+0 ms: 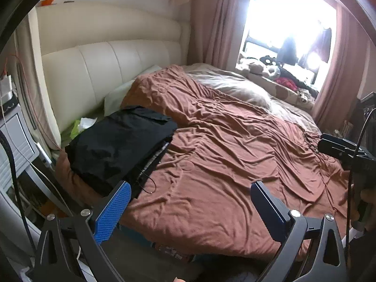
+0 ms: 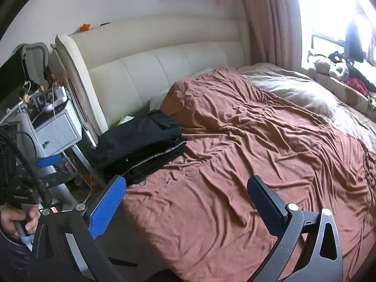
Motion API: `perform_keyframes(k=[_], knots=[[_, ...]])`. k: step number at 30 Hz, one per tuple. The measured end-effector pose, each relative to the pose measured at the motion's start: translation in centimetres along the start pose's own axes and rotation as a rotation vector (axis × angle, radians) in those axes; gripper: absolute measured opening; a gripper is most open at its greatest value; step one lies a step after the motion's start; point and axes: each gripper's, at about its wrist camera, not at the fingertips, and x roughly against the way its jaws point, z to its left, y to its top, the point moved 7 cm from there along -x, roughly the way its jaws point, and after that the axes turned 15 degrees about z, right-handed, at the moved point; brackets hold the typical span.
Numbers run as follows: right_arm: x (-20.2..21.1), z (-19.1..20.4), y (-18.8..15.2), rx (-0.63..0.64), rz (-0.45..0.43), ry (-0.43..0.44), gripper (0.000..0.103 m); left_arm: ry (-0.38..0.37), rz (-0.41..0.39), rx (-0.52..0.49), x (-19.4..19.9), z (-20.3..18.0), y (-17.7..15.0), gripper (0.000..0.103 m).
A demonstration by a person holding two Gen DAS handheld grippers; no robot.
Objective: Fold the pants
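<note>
1. The black pants (image 1: 119,145) lie folded in a thick, stacked bundle on the brown bedspread (image 1: 223,159), at the bed's near left corner, close to the cream padded headboard (image 1: 98,70).
2. In the left wrist view the bundle's long axis runs from the lower left, by the bed's edge, up and to the right toward the headboard; a flap pocket sits at its far end, and a pale seam strip shows along the right edge.
3. In the right wrist view the same pants (image 2: 141,145) show layered folded edges facing the camera, with loose threads at the near edge.
4. The left claw (image 1: 190,195) stands wide, nothing between its blue pads; it hovers above the bedspread, just right of the pants' near end, not touching them.
5. The right claw (image 2: 188,188) is also spread wide and empty, over bare bedspread to the right of the pants.
6. A white nightstand (image 2: 58,129) stands left of the bed.
7. Small pale lettering on the left gripper's body is too blurred to read.
</note>
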Motion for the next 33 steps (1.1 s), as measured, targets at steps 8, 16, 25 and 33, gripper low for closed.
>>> perform_keyframes(k=[8, 16, 25, 33], knots=[[5.6, 0.6, -4.2, -0.027, -0.031, -0.027, 0.103, -0.027, -0.024, -0.039, 2.3, -3.1, -2.7, 0.102], [9.9, 0.8, -8.5, -0.055, -0.06, -0.071, 0.103, -0.048, -0.072, -0.083, 5.4, -6.1, -5.3, 0.102], [13.8, 1.7, -13.7, -0.068, -0.096, -0.154, 0.103, -0.064, -0.125, -0.144, 8.2, -9.3, -8.9, 0.102], [16.3, 3.0, -18.1, -0.099, -0.12, -0.203, 0.103, -0.076, -0.142, -0.19, 10.2, -11.5, -12.3, 0.102]])
